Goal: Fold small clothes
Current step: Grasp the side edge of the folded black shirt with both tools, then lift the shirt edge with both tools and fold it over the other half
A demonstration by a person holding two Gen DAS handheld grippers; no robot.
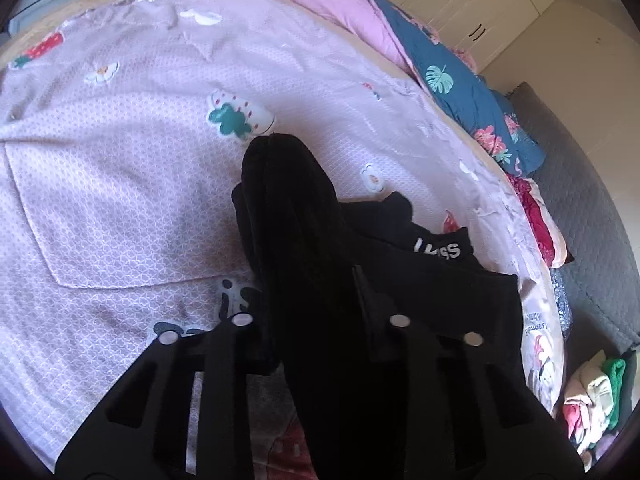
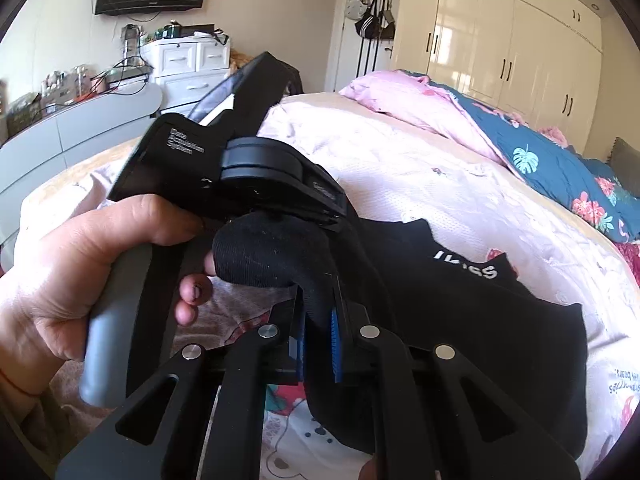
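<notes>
Black sock (image 2: 276, 256) pinched between both claws, above bedspread

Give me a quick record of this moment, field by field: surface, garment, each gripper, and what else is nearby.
surface: bed with a pink patterned sheet
garment: black sock, part of it bunched between both grippers; a black piece with white lettering lies on the bed
left gripper: shut on the sock, held by a hand
right gripper: shut on the sock
nearby: blue floral quilt, clothes pile past the bed's edge
</notes>
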